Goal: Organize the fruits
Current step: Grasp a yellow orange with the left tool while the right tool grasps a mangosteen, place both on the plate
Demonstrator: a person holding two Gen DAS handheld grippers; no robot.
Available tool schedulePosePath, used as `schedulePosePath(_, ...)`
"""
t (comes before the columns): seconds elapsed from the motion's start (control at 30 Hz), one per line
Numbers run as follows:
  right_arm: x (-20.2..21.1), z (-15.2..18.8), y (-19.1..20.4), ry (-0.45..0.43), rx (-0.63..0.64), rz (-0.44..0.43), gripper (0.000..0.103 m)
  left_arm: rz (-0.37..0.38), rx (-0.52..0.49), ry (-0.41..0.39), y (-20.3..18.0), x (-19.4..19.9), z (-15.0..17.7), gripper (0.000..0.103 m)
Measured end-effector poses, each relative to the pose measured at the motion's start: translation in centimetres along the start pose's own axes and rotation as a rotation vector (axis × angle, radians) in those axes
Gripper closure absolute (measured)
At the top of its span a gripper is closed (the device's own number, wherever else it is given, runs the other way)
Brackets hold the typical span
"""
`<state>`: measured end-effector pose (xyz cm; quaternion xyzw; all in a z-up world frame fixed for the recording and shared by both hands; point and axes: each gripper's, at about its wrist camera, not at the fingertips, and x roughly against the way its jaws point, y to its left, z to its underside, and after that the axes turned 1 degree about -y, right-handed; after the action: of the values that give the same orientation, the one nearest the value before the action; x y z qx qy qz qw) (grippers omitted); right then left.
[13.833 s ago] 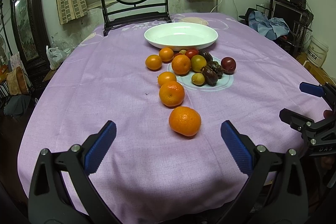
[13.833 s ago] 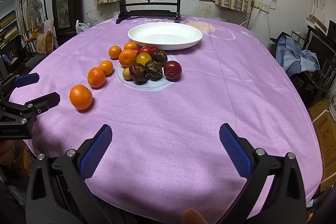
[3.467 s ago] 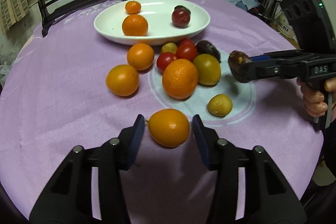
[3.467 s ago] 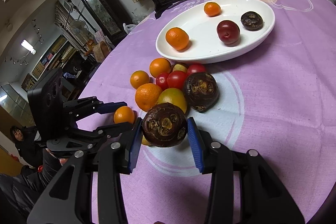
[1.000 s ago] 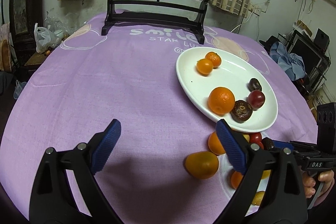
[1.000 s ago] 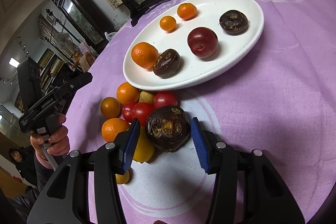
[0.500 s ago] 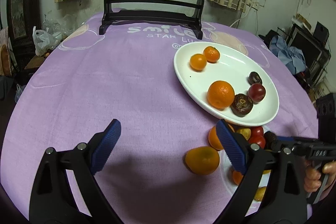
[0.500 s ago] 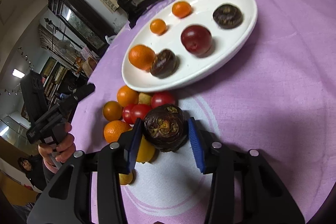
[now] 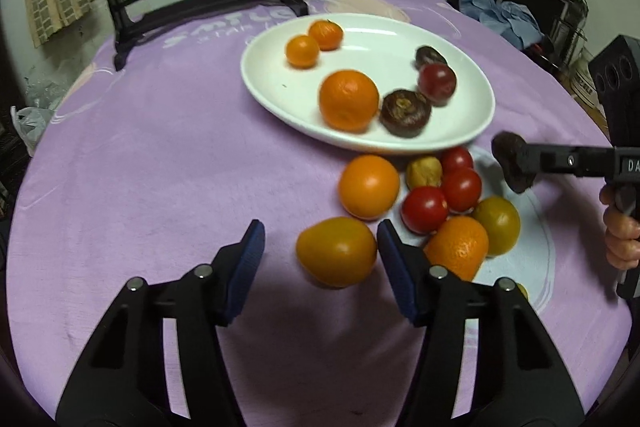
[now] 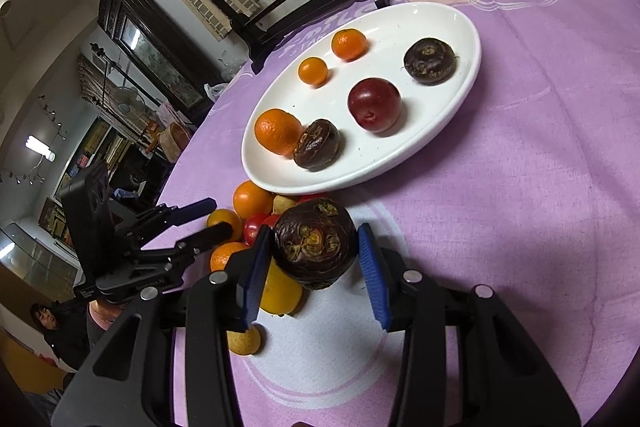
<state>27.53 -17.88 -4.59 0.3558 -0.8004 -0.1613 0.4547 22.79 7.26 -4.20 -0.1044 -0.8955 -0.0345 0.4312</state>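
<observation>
We are mid-transfer: our right gripper (image 10: 316, 263) clamps a dark wrinkled fruit (image 10: 314, 249) just short of the white oval plate (image 10: 460, 23); next it must lift over the rim. Our left gripper (image 9: 320, 267) stands open around an orange fruit (image 9: 337, 251) lying on the counter (image 9: 160, 167). The cloth reads "smile"; the other gripper's body shows "DA".

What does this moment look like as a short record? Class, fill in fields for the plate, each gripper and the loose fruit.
plate: white plate holding six fruits
right gripper: right gripper, jaws shut on dark wrinkled fruit, short of the plate
left gripper: left gripper, jaws open around an orange fruit on the purple tablecloth
loose fruit: oranges, red tomatoes, yellowish fruits beside the plate
</observation>
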Motion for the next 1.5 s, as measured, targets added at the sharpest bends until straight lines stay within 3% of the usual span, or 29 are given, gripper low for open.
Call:
schedulePosePath(0.17, -0.1, 0.0, -0.1, 0.002, 0.000, 0.007, 0.059, -0.007, -0.037, 0.038, -0.8, -1.1, 0.6, 0.044)
schedulePosePath(0.2, 0.0, 0.0, -0.1, 0.001, 0.000, 0.007, 0.059, -0.007, -0.040, 0.056, -0.9, -1.6, 0.7, 0.048)
schedulePosePath(0.37, 0.0, 0.0, 0.0, -0.004, 0.004, 0.009, 0.059, -0.007, -0.038, 0.046, -0.9, -1.6, 0.7, 0.059)
schedulePosePath(0.53, 0.2, 0.1, 0.2, -0.012, 0.020, 0.018, 0.059, -0.004, -0.023, 0.042, -0.7, -1.5, 0.7, 0.060)
schedulePosePath(0.67, 0.7, 0.0, 0.7, -0.034, 0.043, 0.005, 0.059, 0.001, 0.021, 0.010, 0.0, -0.4, 0.3, 0.060)
schedulePosePath(0.77, 1.5, -0.4, 1.4, -0.104, 0.083, 0.021, 0.059, -0.002, 0.055, -0.056, 0.4, 1.2, -0.2, 0.060)
schedulePosePath(0.9, 1.5, -2.5, 2.1, -0.235, 0.134, 0.112, 0.059, -0.025, 0.099, -0.145, 0.6, 1.7, -3.5, 0.060)
schedulePosePath(1.0, 0.4, -4.4, 2.3, -0.300, 0.181, 0.201, 0.059, -0.053, 0.108, -0.169, 0.6, 0.6, -6.5, 0.060)
schedulePosePath(1.23, -2.5, -6.7, 1.7, -0.298, 0.226, 0.252, 0.055, -0.069, 0.149, -0.150, 0.6, -3.5, -10.6, 0.059)
schedulePosePath(1.27, -2.6, -6.7, 1.7, -0.294, 0.228, 0.255, 0.053, -0.074, 0.151, -0.147, 0.6, -3.6, -10.7, 0.047)
schedulePosePath(1.3, -2.3, -6.6, 1.8, -0.290, 0.227, 0.253, 0.053, -0.087, 0.153, -0.153, 0.6, -3.5, -10.6, 0.023)
schedulePosePath(1.37, -1.9, -6.6, 1.9, -0.284, 0.224, 0.240, 0.053, -0.123, 0.150, -0.206, 0.7, -2.4, -10.1, 0.017)
schedulePosePath(1.5, -0.6, -5.6, 2.7, -0.269, 0.224, 0.214, 0.053, -0.121, 0.160, -0.226, 1.1, -0.9, -9.3, 0.014)
